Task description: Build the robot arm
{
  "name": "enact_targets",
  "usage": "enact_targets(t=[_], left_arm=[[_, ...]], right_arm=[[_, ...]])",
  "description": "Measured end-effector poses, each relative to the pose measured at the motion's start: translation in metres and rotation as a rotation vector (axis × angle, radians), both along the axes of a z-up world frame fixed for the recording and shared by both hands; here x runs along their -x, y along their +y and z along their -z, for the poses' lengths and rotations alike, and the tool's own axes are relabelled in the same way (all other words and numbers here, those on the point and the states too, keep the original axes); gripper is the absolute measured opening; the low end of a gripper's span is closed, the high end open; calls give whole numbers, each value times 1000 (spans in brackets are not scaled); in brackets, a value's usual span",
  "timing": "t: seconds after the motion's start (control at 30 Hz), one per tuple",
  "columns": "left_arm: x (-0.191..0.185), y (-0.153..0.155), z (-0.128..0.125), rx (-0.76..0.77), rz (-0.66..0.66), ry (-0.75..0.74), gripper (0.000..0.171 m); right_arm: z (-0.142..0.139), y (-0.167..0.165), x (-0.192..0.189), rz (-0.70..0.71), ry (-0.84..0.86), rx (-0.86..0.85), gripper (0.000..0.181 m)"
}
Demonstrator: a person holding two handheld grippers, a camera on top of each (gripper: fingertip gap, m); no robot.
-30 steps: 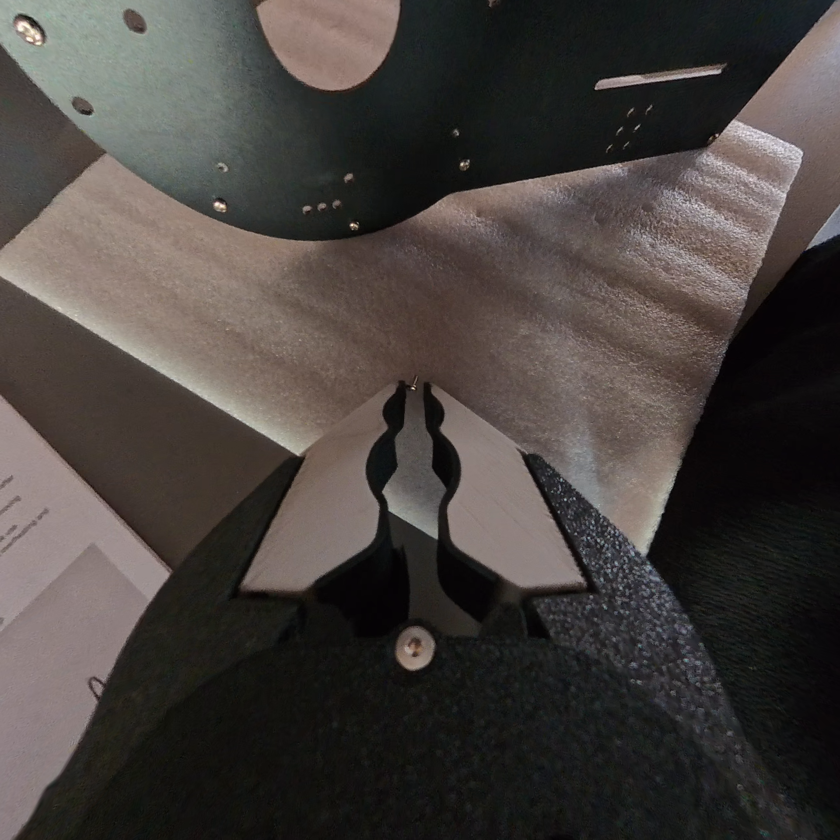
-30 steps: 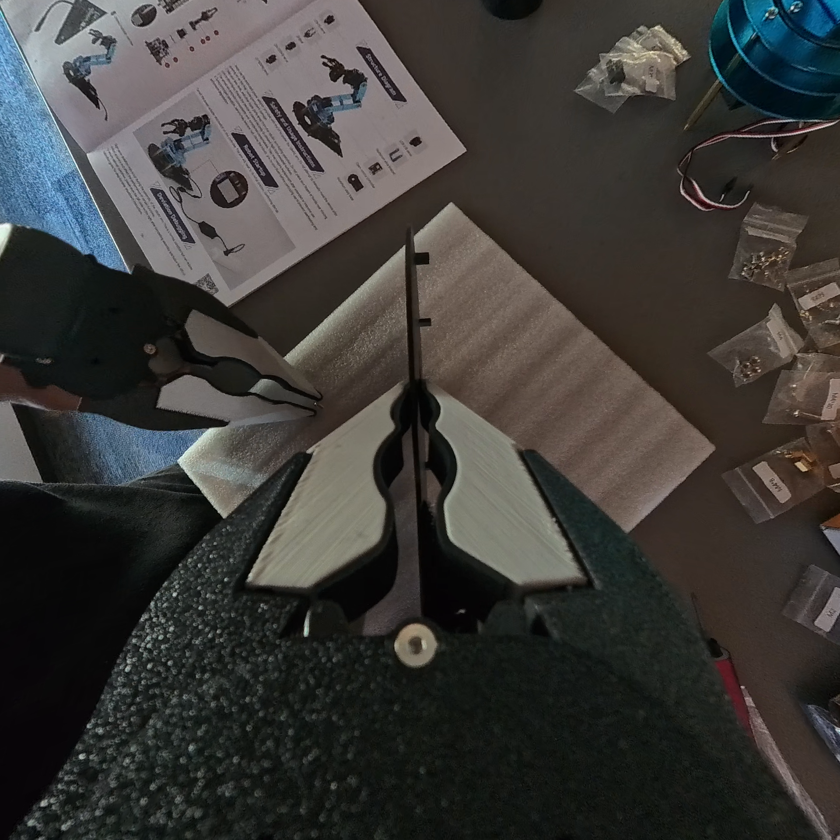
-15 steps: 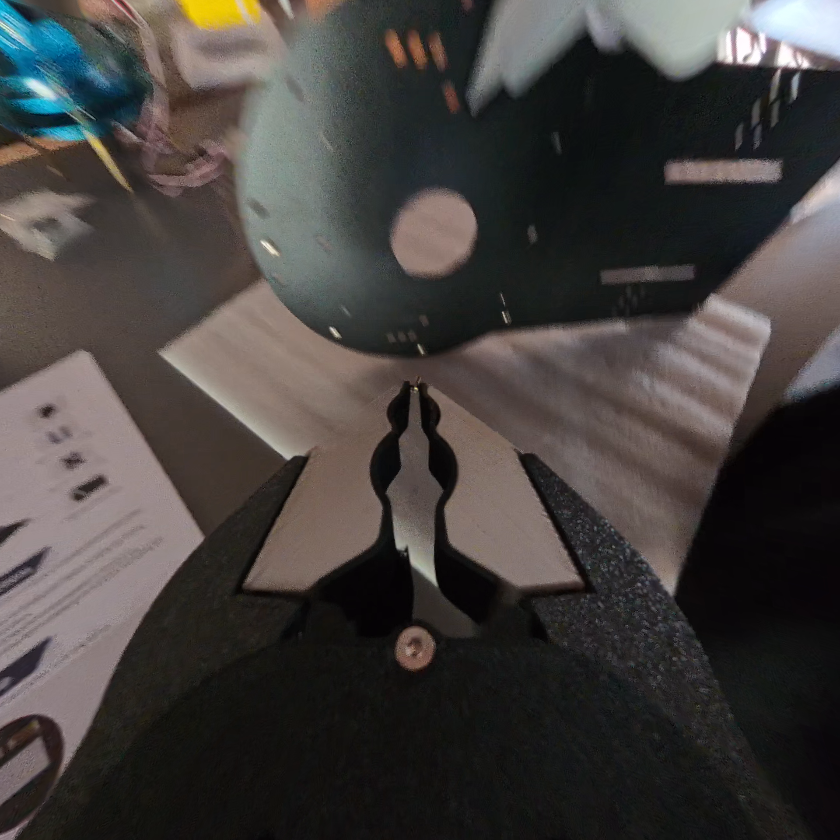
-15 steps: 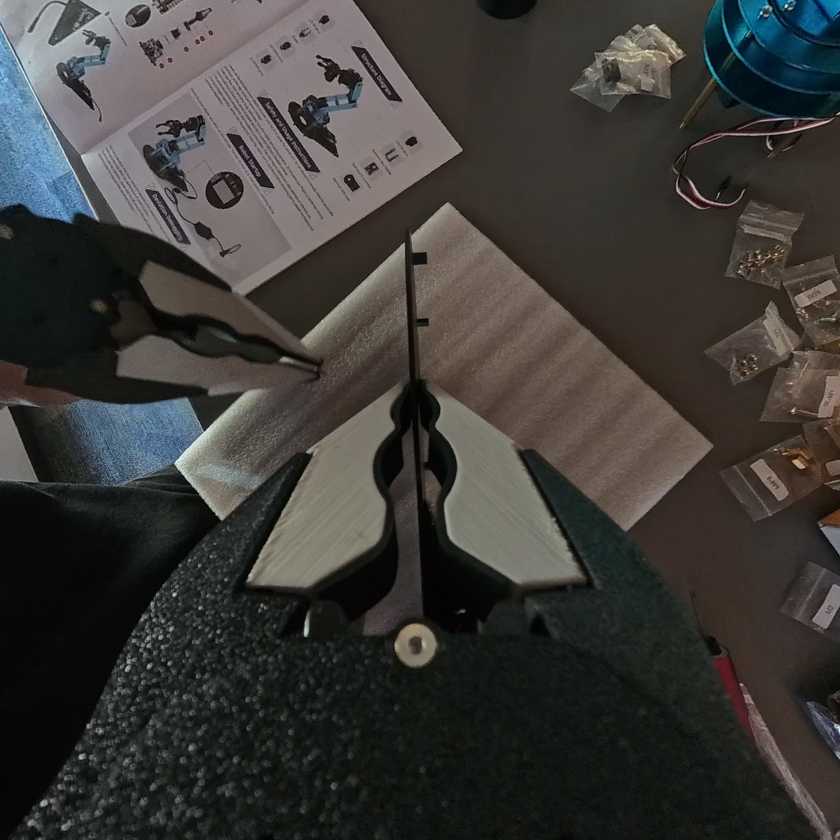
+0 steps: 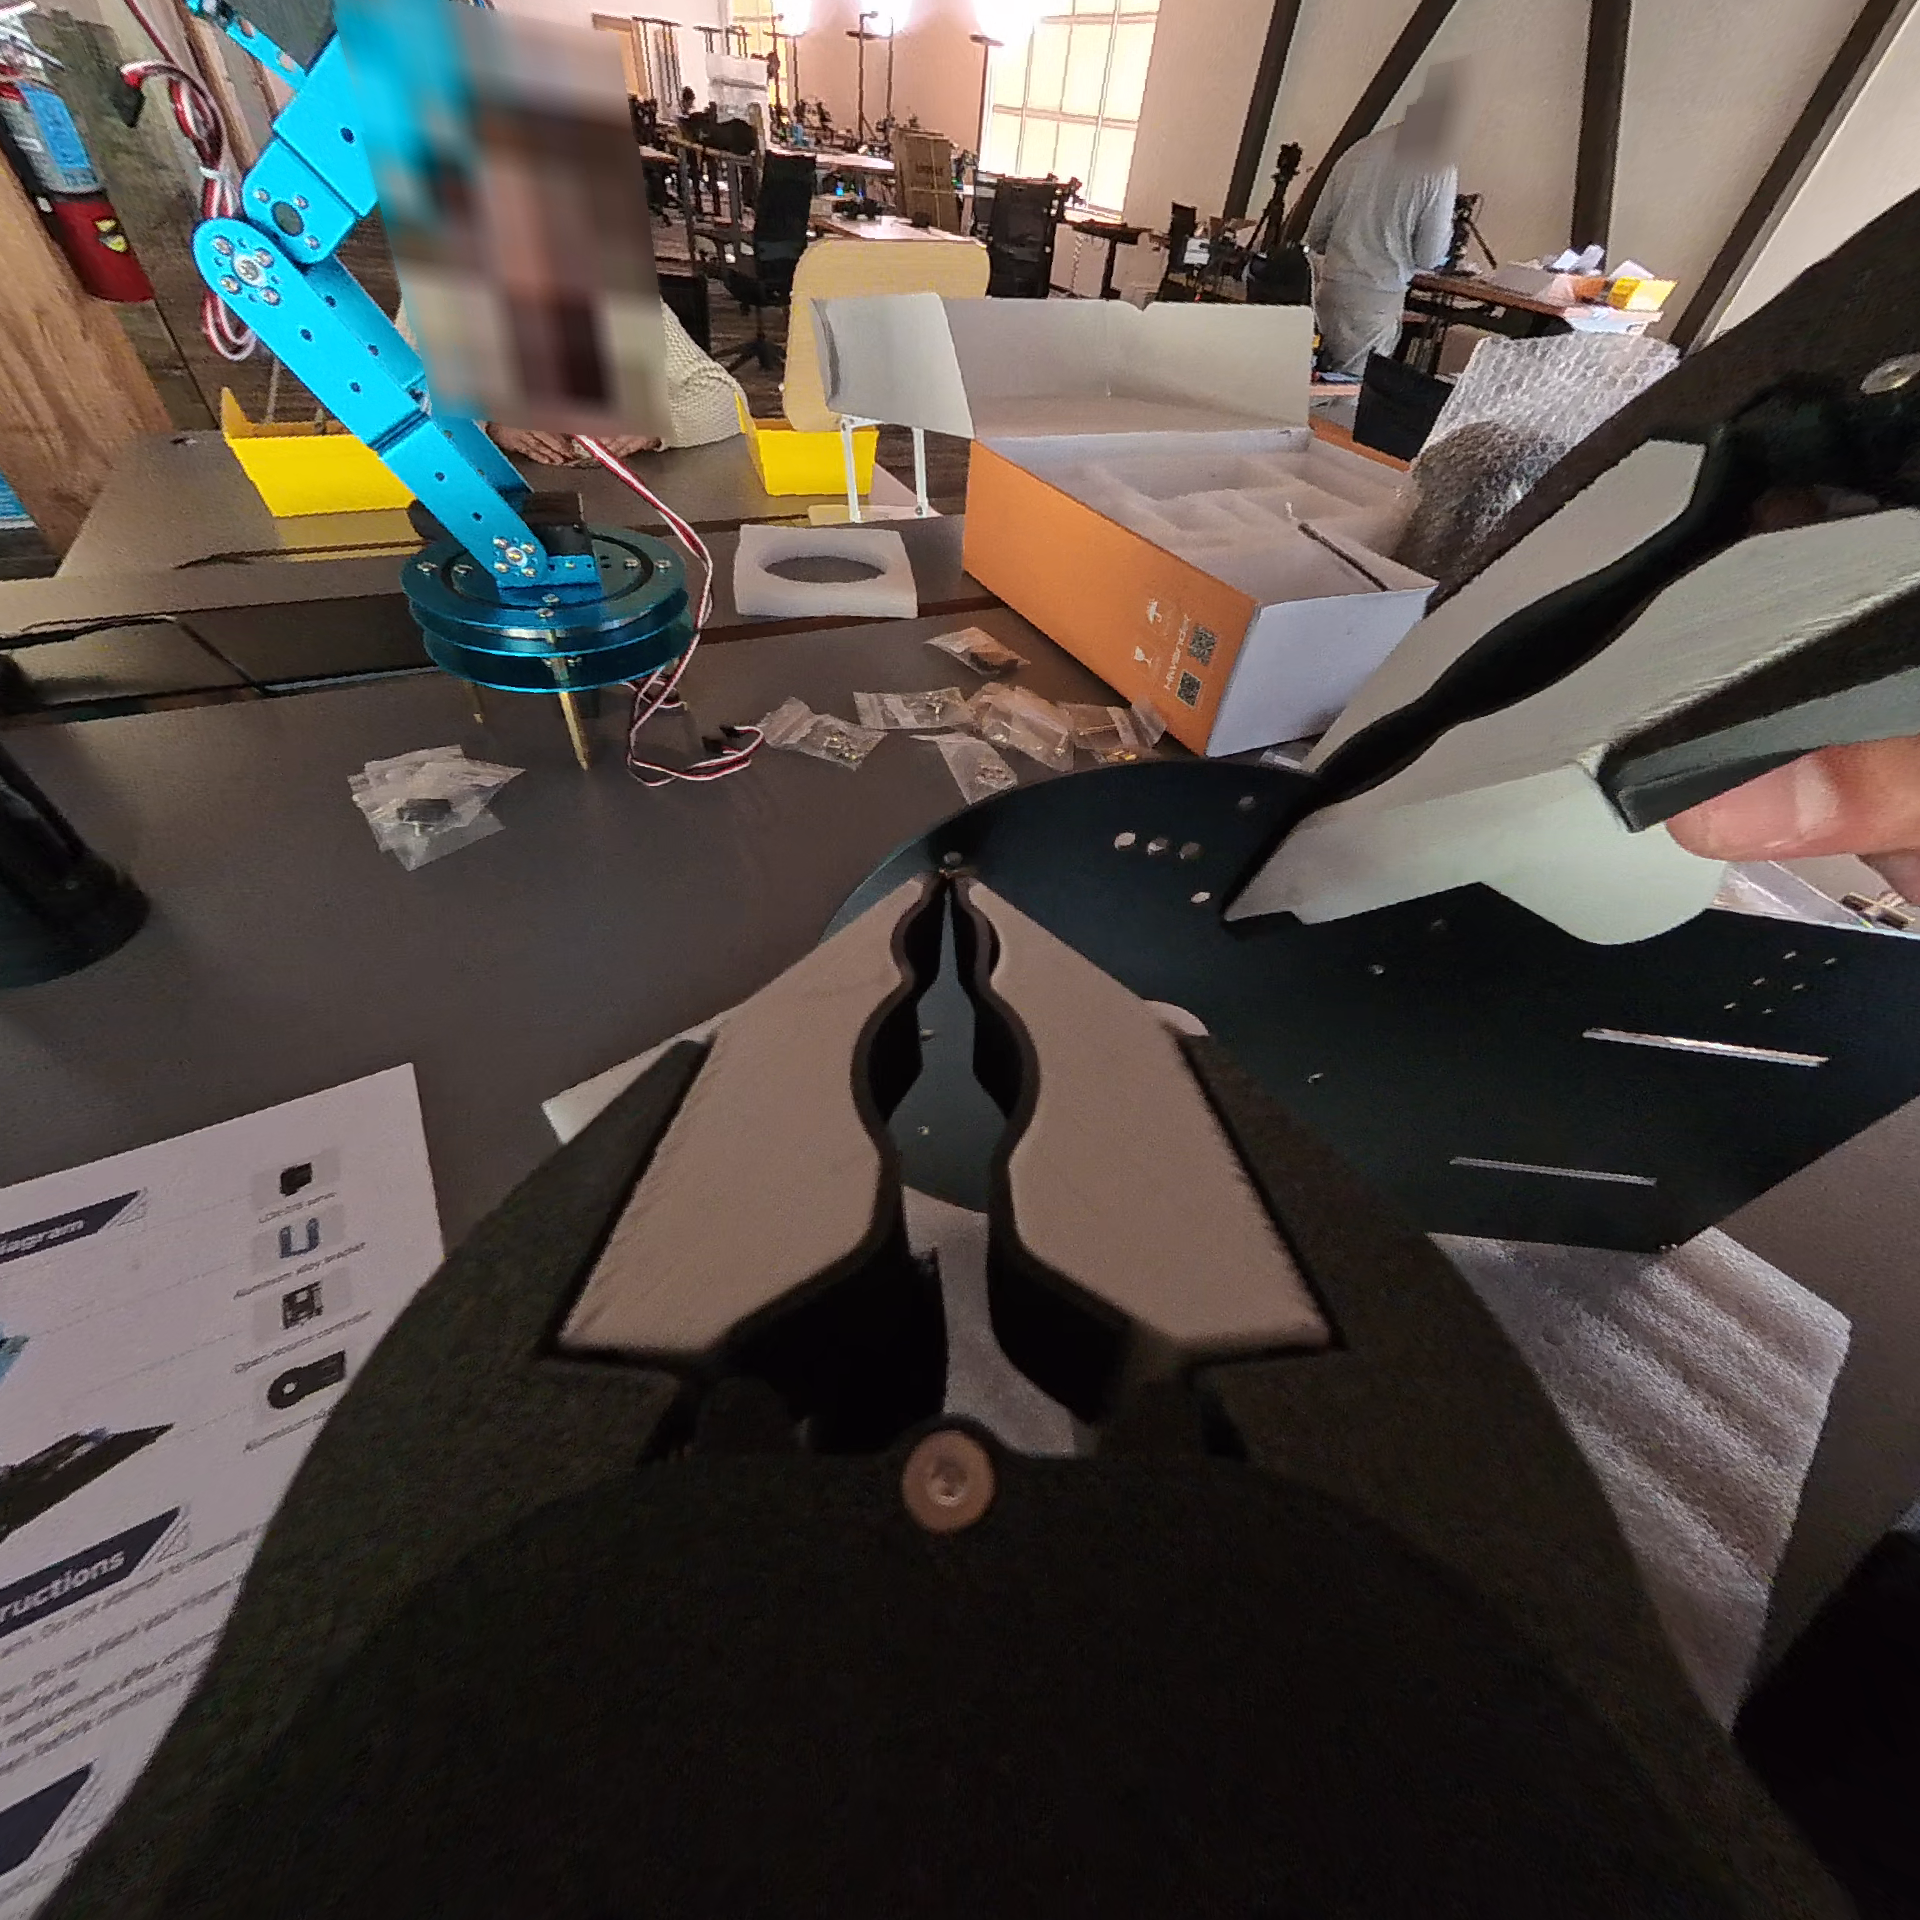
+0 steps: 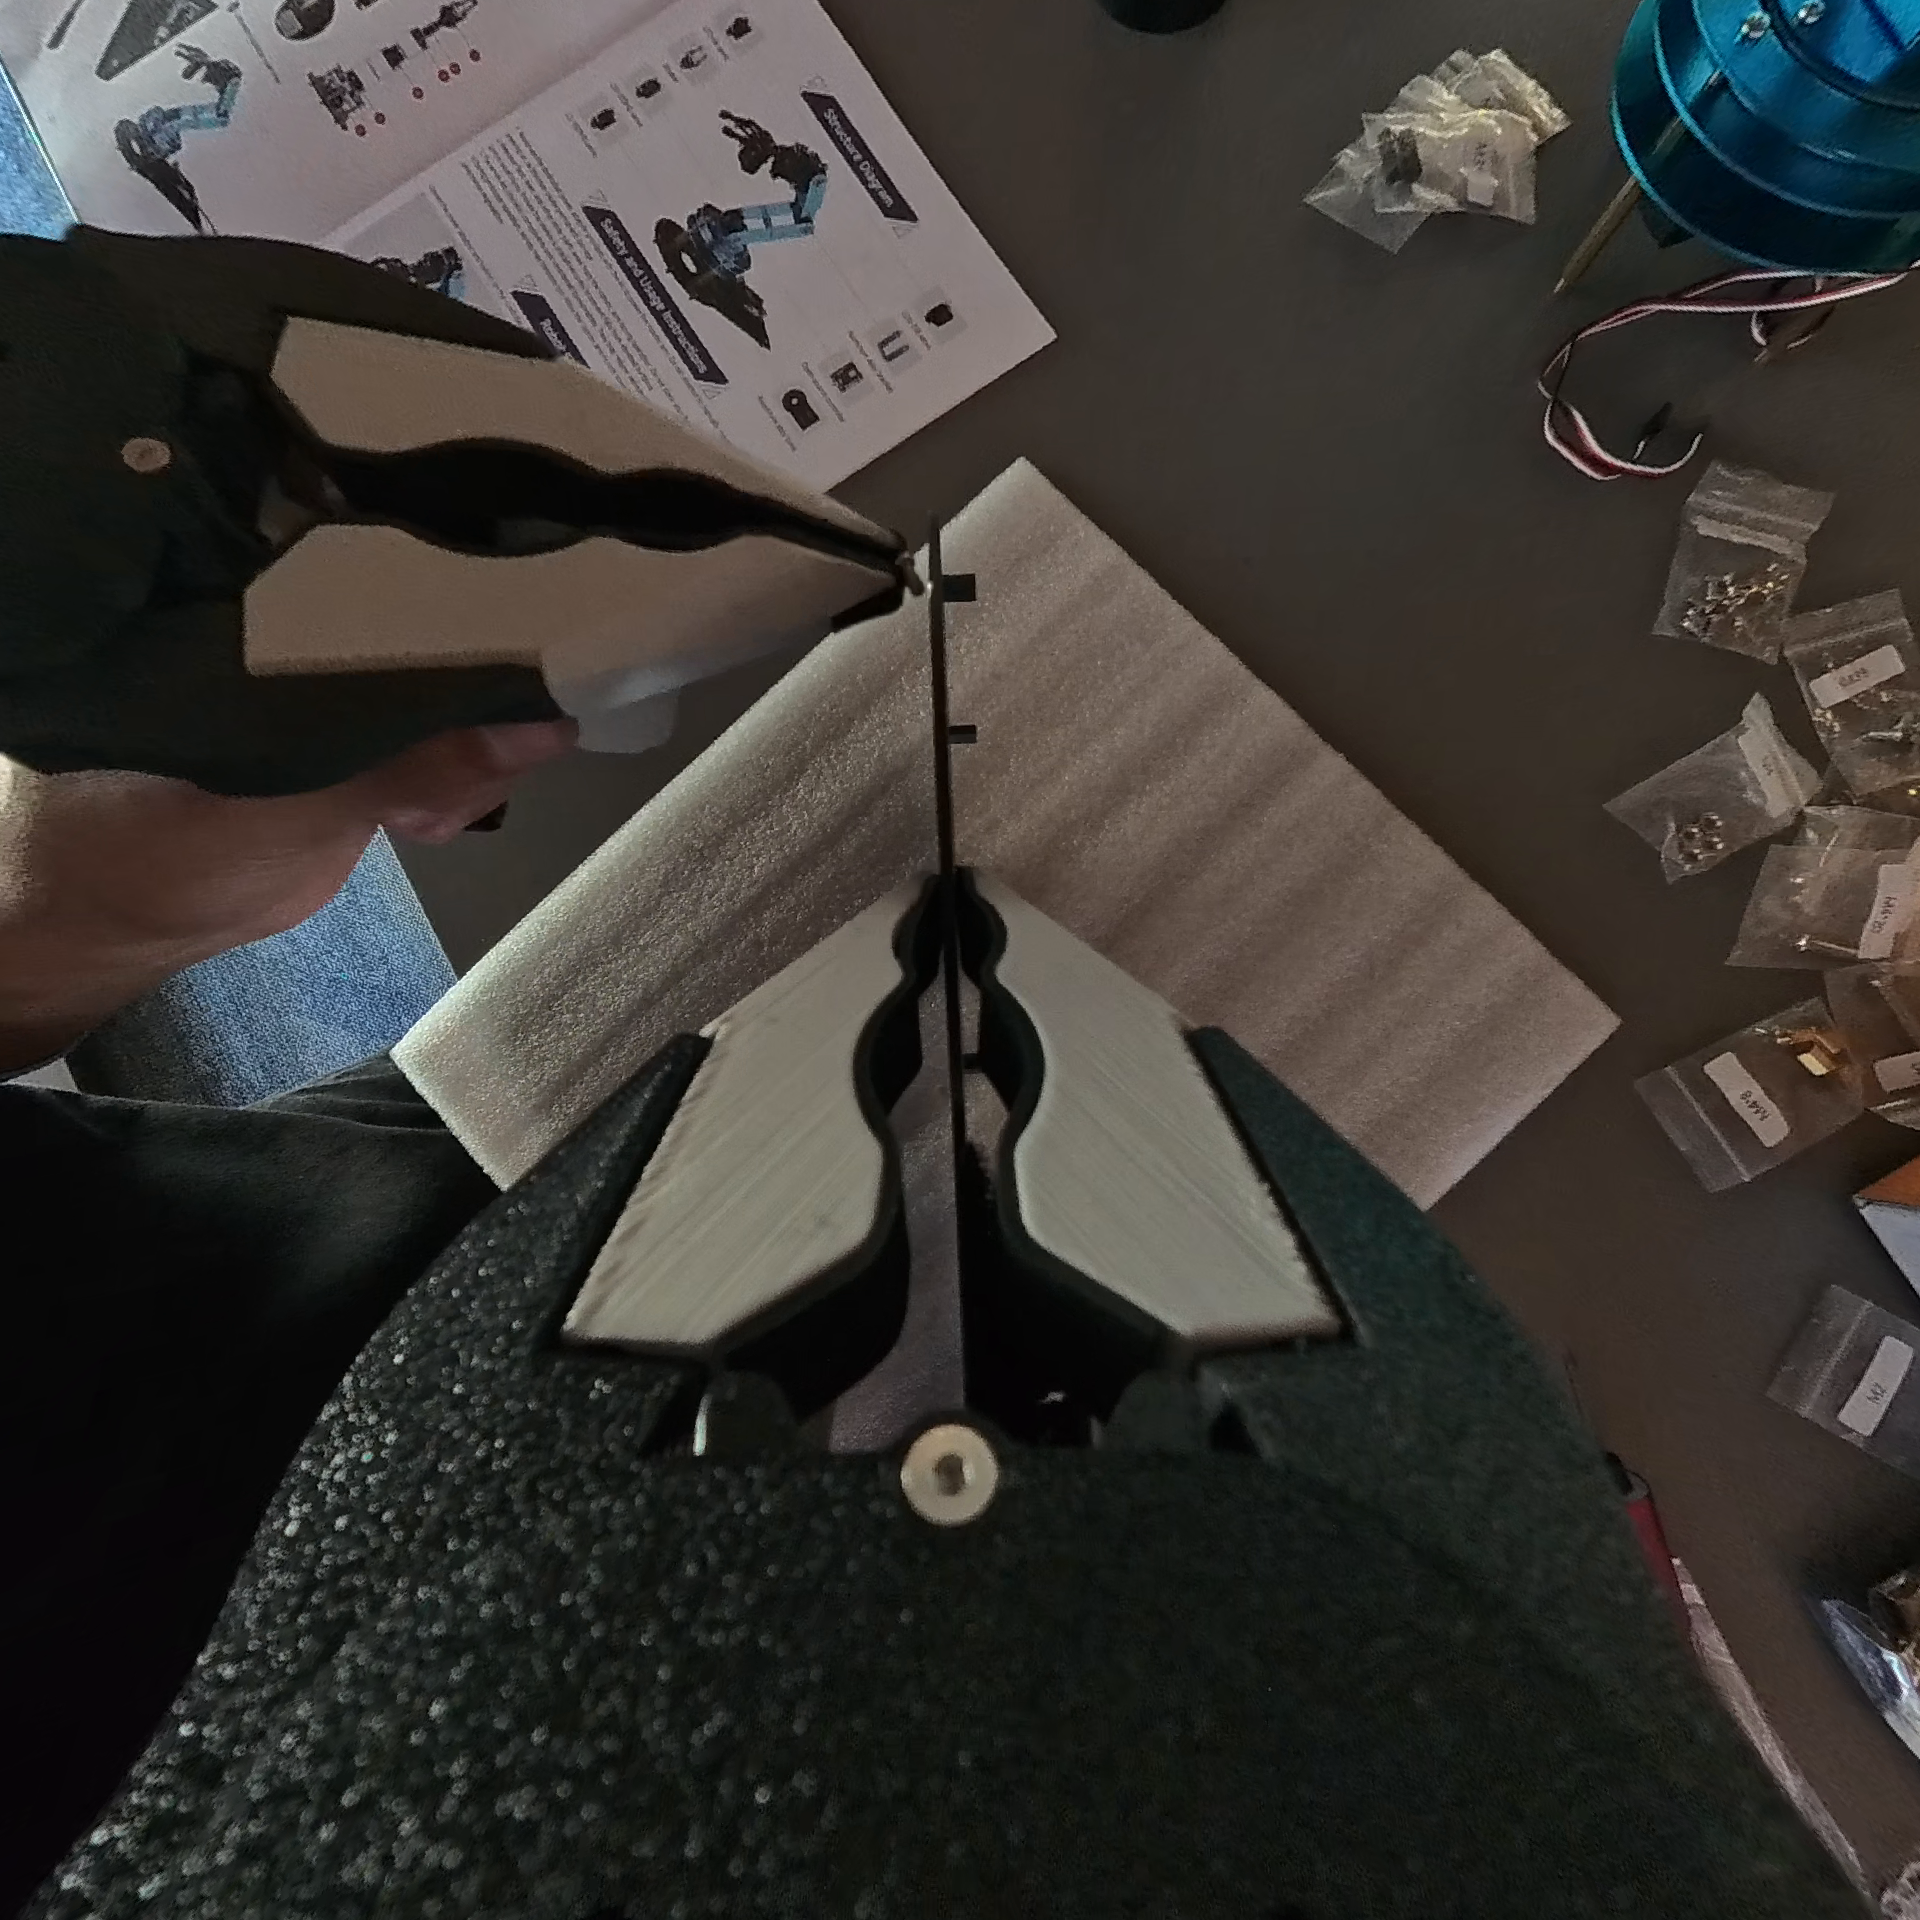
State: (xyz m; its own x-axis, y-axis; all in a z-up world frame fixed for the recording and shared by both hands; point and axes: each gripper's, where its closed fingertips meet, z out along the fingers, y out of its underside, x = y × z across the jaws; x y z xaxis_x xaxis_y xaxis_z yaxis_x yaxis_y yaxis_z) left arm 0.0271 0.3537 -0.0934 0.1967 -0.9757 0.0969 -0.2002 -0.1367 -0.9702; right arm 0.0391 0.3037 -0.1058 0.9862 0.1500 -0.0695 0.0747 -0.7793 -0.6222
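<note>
Screw (image 6: 908, 569) pinched in L gripper (image 5: 951, 881) tips, touching black plate (image 6: 943, 717) face | plate edge-on, clamped by R gripper (image 6: 954, 878).

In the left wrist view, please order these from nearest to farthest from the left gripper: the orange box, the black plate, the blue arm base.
From the left gripper:
1. Black plate, right at its tips, extending right.
2. Blue arm base, far left on the table.
3. Orange box, far right; its order against the base is too close to call.
</note>
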Motion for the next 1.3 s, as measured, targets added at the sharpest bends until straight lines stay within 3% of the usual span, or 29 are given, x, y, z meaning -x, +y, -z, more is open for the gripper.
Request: enact_targets(t=[0.6,1.3], left_arm=[[-5,5,0,31,-127,-37,0],[-5,6,0,-65,-292,-42,0]], right_arm=[[1,1,-3,1,-11,11,2],[2,1,-4,-9,-32,18,2]])
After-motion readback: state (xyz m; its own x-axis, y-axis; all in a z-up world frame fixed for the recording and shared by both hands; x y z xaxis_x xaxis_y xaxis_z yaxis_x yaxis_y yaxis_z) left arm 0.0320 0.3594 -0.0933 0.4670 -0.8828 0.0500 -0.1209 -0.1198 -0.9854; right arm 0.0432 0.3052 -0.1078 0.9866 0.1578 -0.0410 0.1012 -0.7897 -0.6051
